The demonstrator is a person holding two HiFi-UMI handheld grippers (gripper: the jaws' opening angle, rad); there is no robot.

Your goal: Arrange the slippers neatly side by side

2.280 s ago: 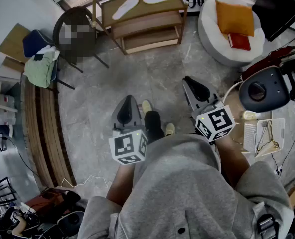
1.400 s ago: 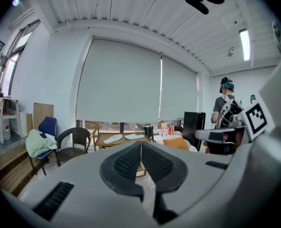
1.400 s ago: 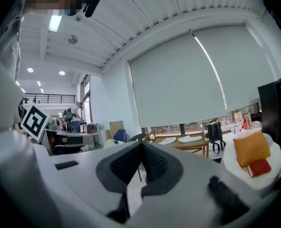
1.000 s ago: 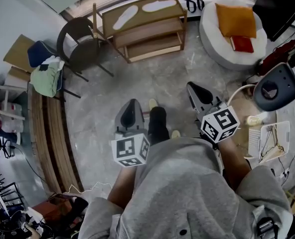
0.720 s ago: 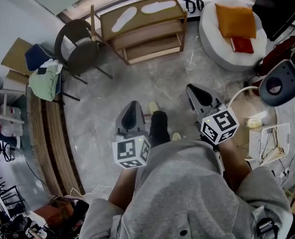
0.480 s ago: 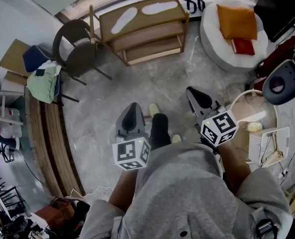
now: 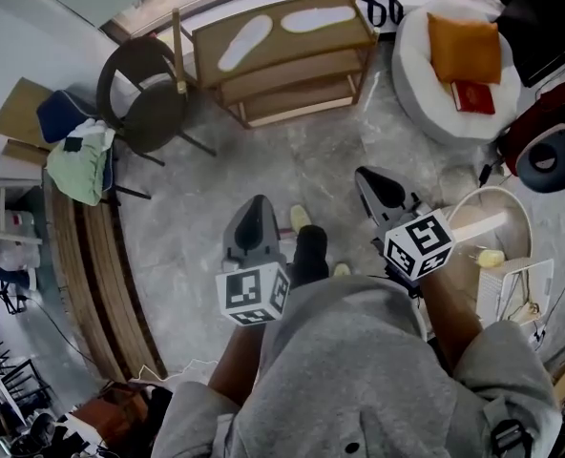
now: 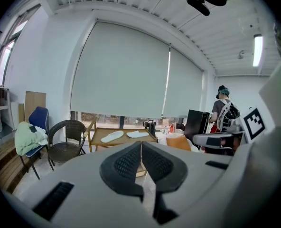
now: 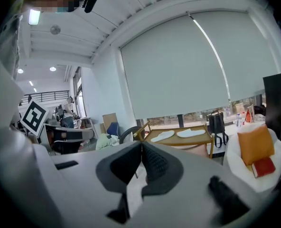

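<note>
Both tools had travelled forward with the person over the grey floor (image 7: 302, 156) since the earlier frames, closing on the wooden shelf unit (image 7: 292, 65), which still stood well ahead by the window. From left to right across the head view: a dark wicker chair (image 7: 149, 98) stood just beside the unit. On the unit's top board lay the two white slippers, the left slipper (image 7: 243, 43) at a slant and the right slipper (image 7: 319, 18) nearly along the board, near each other but not parallel. Further right sat a white seat with an orange cushion (image 7: 464, 46). The left tool (image 7: 255, 213) had its jaws pressed together on nothing, with only the distant shelf beyond its tips. The right tool (image 7: 372, 184) was likewise closed and empty. Neither slipper had been touched. To finish the approach well, the person would likely need to stop square to the unit and spread each tool's jaws before reaching. Each tool should then take the slipper on its own side by an edge rather than press down on the soft sole.
</note>
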